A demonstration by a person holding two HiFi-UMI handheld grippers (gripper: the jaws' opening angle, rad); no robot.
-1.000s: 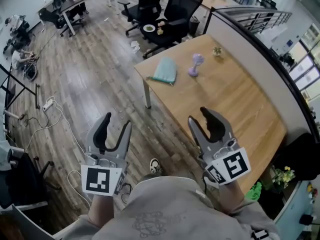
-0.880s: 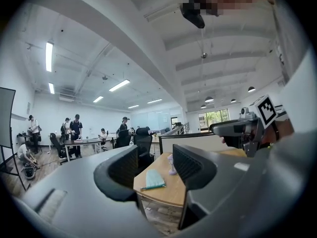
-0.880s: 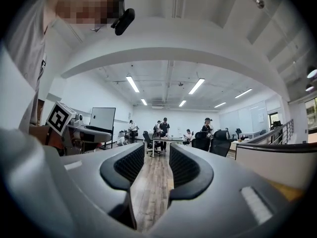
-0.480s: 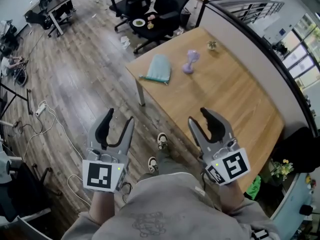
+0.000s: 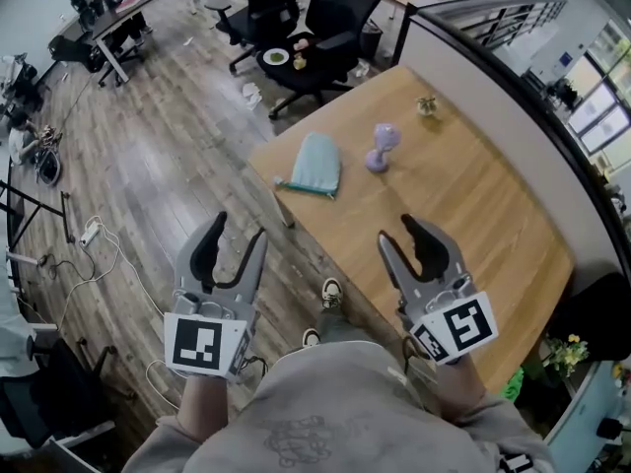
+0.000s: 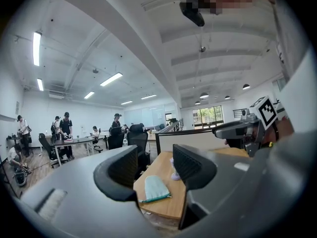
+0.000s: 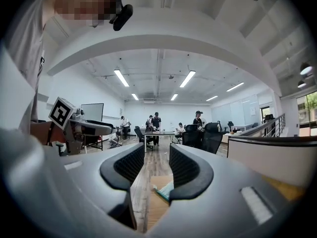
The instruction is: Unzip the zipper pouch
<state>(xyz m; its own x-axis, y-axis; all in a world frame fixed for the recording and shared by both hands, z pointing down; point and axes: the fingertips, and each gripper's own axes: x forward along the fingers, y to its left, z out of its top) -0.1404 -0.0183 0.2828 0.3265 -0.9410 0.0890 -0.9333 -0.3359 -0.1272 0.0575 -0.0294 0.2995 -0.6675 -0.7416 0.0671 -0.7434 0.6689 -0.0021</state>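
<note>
1. The left gripper [image 5: 235,235] hangs over the wood floor [image 5: 168,166], its jaws spread with nothing between them.
2. The right gripper [image 5: 401,235] hovers at the wooden table's [image 5: 473,215] near edge, jaws likewise spread and empty.
3. The teal zipper pouch [image 5: 317,165] lies flat by the table's corner. It is at 1 o'clock from the left gripper and 11 o'clock from the right, well apart from both.
4. A purple object [image 5: 380,147] stands near the pouch, at its 2 o'clock.

1. Right gripper view: the flat teal fabric zipper pouch [image 7: 164,191] shows only a corner; a jaw covers the rest.
2. Head view: its zipper slider is too small to tell.
3. The tiny greenish tabletop object [image 5: 427,104] is unidentifiable.
</note>
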